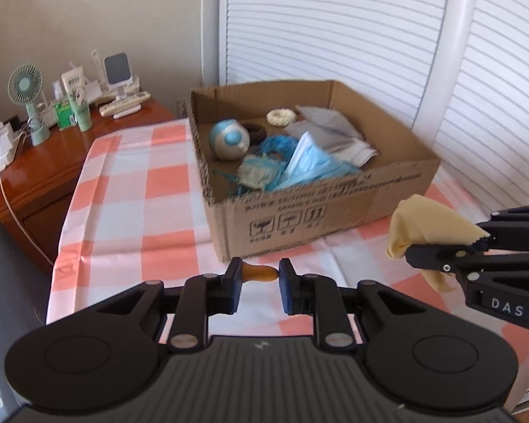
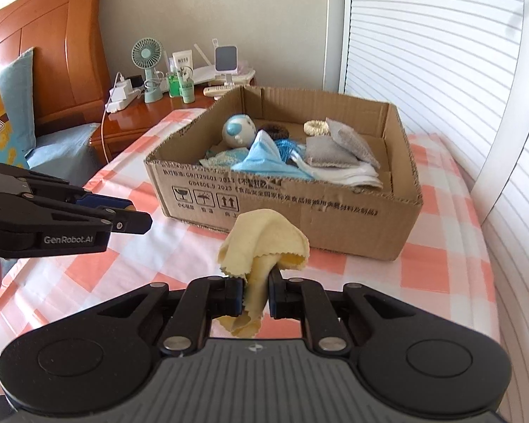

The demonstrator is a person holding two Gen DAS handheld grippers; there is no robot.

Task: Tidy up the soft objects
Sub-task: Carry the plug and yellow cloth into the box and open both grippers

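Tongs both clenched: right (image 2: 256, 296) gripping cloth (image 2: 264, 239), left (image 1: 261, 275) pinching amber piece (image 1: 261, 272); carrying toward box (image 2: 335, 208) at twelve o'clock, clearing rim before releasing.

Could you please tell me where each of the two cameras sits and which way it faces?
Left wrist: rides the left gripper, faces the box; own fingers pinch an orange piece; right gripper enters at right.
Right wrist: rides the right gripper, faces the box; own fingers clamp a yellow cloth; left gripper enters at left.
Shared: box, cloth, checkered tablecloth, nightstand fan.
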